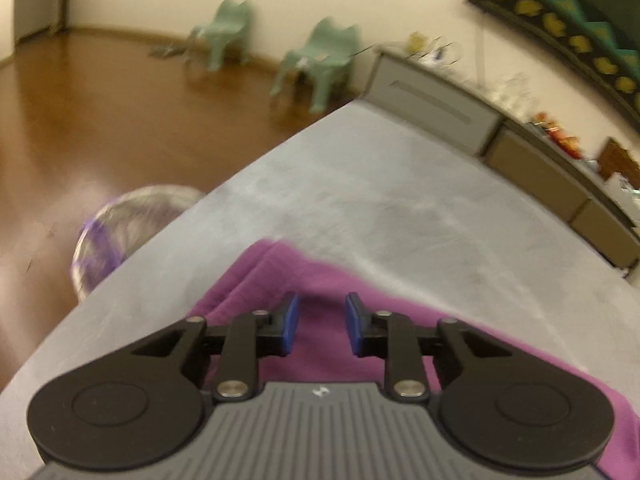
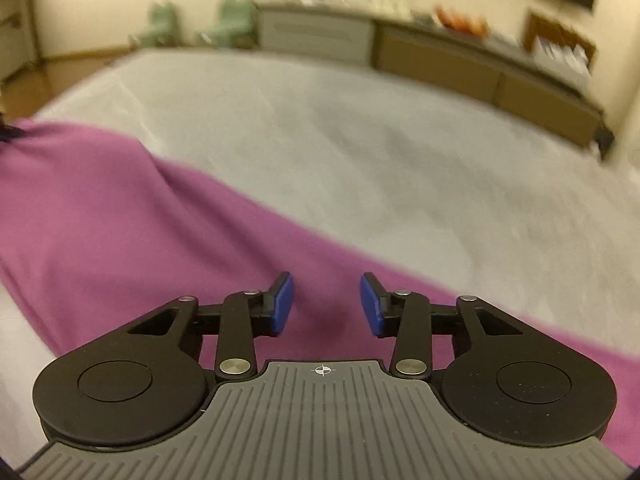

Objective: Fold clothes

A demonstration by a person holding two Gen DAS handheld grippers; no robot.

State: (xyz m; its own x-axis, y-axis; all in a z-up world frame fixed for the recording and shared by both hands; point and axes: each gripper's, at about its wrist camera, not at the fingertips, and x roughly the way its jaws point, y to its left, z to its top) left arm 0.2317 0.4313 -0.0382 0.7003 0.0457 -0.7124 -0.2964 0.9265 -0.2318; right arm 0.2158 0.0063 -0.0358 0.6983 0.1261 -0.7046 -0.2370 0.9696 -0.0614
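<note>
**A:** Where's the garment sitting?

**B:** The purple garment (image 1: 332, 280) lies on the grey table (image 1: 360, 184), spread low and mostly flat, with a few soft folds near its far edge. From the left side, it ends in a rounded corner pointing toward the table's far corner. From the right side the same cloth (image 2: 120, 216) runs as a wide band from the left edge of view across to the lower right.

**A:** And the left tool?

**B:** The left tool (image 1: 322, 322) is right over the purple cloth, its two blue pads (image 1: 291, 322) standing apart with cloth showing in the gap. Nothing is pinched between them. Whether the tips touch the fabric I can't tell; the view is blurred.

**A:** The right one?

**B:** Much the same. The right tool (image 2: 326, 304) hangs above the band of purple, near its far edge, blue pads (image 2: 282, 304) spread, a bit wider than the left pair. Nothing is held there either.

**A:** What's around the table?

**B:** Past the left edge there's a brown wooden floor (image 1: 100, 100), and just beside the table a round clear container (image 1: 120, 232) with something purple in it, too smeared to name. Two pale green chairs (image 1: 320, 64) stand by the far wall. A long low cabinet (image 2: 440, 60) runs along the wall behind the table, cluttered on top with small things I can't make out.
</note>
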